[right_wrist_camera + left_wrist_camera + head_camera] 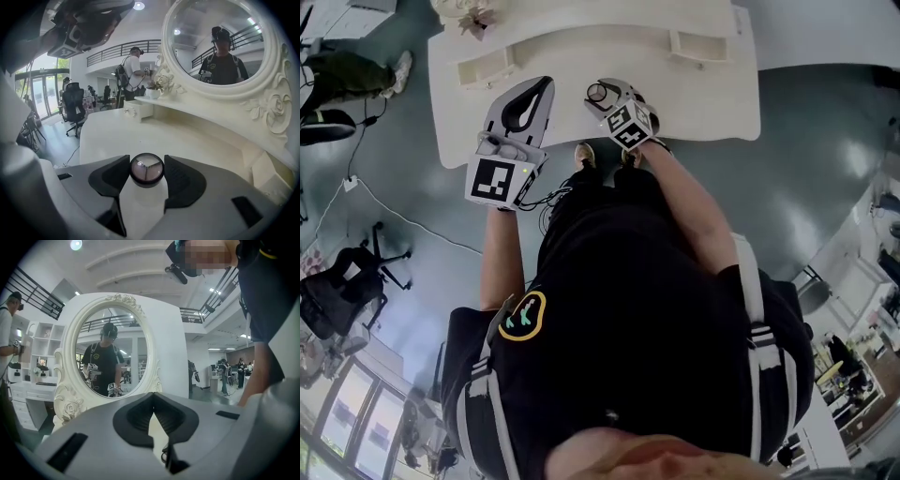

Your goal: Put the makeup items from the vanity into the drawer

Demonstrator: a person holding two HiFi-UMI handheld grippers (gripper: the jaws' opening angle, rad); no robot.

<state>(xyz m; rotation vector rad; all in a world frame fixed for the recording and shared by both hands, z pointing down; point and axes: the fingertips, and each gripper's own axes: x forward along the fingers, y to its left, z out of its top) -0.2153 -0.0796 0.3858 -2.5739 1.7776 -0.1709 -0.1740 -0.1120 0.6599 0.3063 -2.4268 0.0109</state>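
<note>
**Q:** How is the compact expected to handle, and where should it be taken?

**A:** The round compact is judged light, stiff and smooth-walled, so some slipperiness is to be assumed. The pressed powder under its clear lid is judged fragile, so a drop is to be avoided. It is taken across its widest line by the right gripper, whose jaws are closed on opposite sides of the rim. A hold off that line could let the round wall squirt forward. The compact is placed over the front part of the counter. Whether it is lifted or resting there cannot be told.

**Q:** What is shown by one view and not by another?

**A:** Only in the right gripper view are the three-part pan and the pads against the rim made out. In the head view the compact is reduced to a small dark ring, but both grippers are seen side by side over the counter. Two small drawers are also seen there, on the rear shelf to either side. The left gripper view gives the left gripper with its jaws shut tip to tip on nothing, facing the oval mirror. The compact is absent from that view.
</note>
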